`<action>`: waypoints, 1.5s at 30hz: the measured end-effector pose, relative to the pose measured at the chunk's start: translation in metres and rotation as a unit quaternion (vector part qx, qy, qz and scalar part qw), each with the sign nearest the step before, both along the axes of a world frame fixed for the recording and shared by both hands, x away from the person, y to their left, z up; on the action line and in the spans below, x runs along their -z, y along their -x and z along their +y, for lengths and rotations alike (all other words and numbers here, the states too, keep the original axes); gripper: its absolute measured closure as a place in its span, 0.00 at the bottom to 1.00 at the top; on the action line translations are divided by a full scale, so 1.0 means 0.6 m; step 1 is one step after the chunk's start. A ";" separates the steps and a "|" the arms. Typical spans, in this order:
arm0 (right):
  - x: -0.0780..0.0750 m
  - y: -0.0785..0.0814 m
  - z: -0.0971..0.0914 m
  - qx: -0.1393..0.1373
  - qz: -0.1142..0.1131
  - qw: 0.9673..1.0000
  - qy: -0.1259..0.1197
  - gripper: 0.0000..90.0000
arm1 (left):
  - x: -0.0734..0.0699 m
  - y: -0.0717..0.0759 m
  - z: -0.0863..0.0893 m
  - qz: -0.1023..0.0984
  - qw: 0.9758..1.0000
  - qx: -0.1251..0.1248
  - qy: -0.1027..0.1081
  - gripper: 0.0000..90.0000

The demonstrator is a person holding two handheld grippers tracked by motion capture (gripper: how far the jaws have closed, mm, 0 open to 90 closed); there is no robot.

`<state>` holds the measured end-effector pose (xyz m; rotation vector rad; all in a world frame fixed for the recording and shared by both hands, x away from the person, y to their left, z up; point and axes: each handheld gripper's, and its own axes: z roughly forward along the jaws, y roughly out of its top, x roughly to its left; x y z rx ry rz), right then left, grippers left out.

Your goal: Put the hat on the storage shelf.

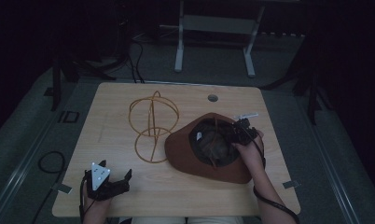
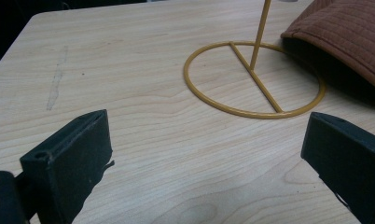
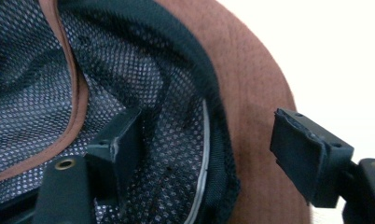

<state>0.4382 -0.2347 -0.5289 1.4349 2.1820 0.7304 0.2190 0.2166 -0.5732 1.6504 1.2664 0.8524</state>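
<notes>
Two grippers at a pale wooden table, one idle and one at a hat.

Left gripper rests low at the near left corner of the table, the hand behind it at the table's edge, jaws spread wide and level with nothing between them; in the left gripper view they point across bare wood toward the ring base of the yellow wire hat stand. That stand is upright mid-table, its base just beside the brown brimmed fabric hat, which lies crown down right of centre. Right gripper reaches in over the hat's far right rim, forearm rising from the near edge; its jaws stand apart, straddling the rim, one inside against the mesh lining, one outside over the brim, not yet pressing.
</notes>
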 end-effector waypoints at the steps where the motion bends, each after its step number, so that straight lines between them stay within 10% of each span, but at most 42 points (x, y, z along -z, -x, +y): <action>1: 0.002 0.000 0.002 0.001 0.000 1.000 0.003 0.35 | 0.000 0.000 0.000 0.001 1.000 -0.001 -0.002 0.03; 20: 0.020 0.006 0.023 0.034 -0.041 0.995 0.082 0.92 | 0.002 -0.001 0.000 0.007 1.000 0.002 0.000 0.03; 31: -0.037 0.026 -0.004 0.044 -0.088 0.995 -0.003 0.94 | -0.005 0.005 -0.005 0.006 1.000 0.017 -0.006 0.03; 45: -0.126 0.069 -0.042 0.037 -0.144 0.984 -0.097 0.94 | -0.009 0.007 -0.025 0.034 0.998 0.050 0.011 0.05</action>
